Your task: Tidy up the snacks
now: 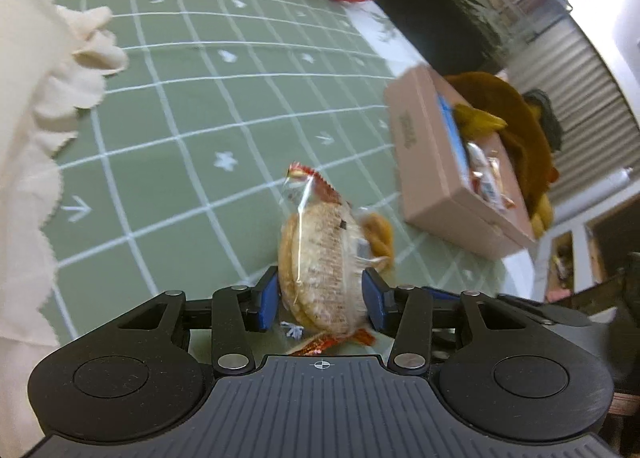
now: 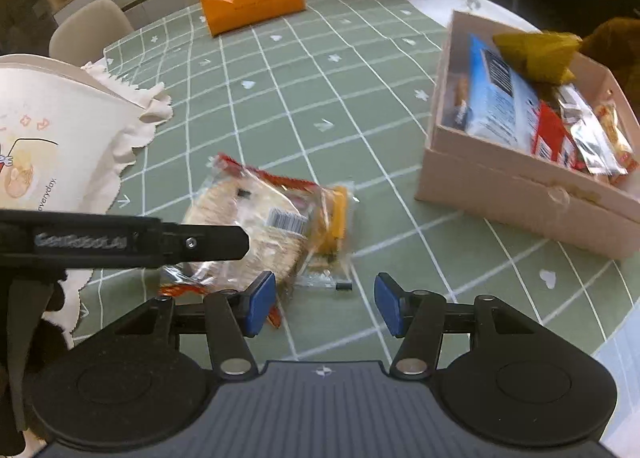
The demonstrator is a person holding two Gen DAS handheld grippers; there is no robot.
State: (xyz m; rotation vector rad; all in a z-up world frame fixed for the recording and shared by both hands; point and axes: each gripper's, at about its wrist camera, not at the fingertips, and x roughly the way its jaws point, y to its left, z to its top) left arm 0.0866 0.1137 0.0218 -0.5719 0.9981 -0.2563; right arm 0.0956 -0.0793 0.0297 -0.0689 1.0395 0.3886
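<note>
Fingers of the left gripper [image 1: 320, 300] straddle the wrapped rice cracker pack [image 1: 320, 258], one blue pad on each flank, and whether the pads actually press the wrapper is unclear. The pack's long axis runs straight ahead, away from those fingers, along the green tabletop [image 1: 180, 117]. The right gripper [image 2: 324, 304] hangs released and empty, the same pack lying ahead and to the left of its fingers, a small yellow snack [image 2: 334, 217] just in front. The snack box [image 2: 520, 185] waits ahead to the right. Left looks better placed to lift.
</note>
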